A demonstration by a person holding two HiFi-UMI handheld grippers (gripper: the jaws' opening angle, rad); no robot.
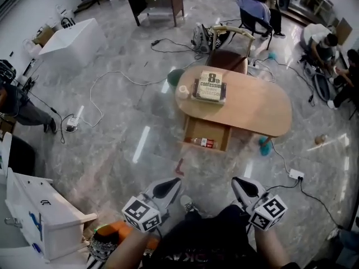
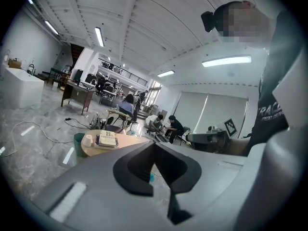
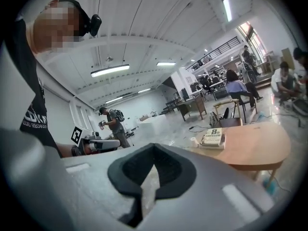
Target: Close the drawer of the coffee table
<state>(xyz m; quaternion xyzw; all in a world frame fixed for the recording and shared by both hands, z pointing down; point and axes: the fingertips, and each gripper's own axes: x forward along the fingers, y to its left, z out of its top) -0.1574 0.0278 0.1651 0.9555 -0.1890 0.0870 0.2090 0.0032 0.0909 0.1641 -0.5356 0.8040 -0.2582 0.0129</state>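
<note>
Table: the oval wooden coffee table (image 1: pixel 263 111) stands on a marbled floor (image 1: pixel 112 150), at 12 o'clock in the head view.
Drawer: the drawer (image 1: pixel 206 134) stands pulled out from under the table's near edge, projecting toward 6 o'clock. It is open.
Drawer contents: a small red-and-white item (image 1: pixel 203 142) lies near the front; what it is cannot be made out.
Left tongs: the left tongs (image 1: pixel 171 185) are closed tip to tip with nothing between them, as the left gripper view confirms (image 2: pixel 155 150). The drawer lies at their 1 o'clock, well apart.
Right tongs: the right tongs (image 1: pixel 240 185) are likewise pressed together and empty, as the right gripper view confirms (image 3: pixel 154 150). The drawer lies at their 11 o'clock, well apart.
Relation: both tongs are low in the head view, side by side, with the drawer front ahead of and between them. Neither touches it.
Table top: a book (image 1: pixel 209 86) lies at the table's 10 o'clock end, with a white cup (image 1: pixel 183 92) just beside it at 9 o'clock.
Surroundings: a chair (image 1: pixel 229 58) stands behind the table at 12 o'clock. Cables (image 1: pixel 120 74) trail over the floor.
</note>
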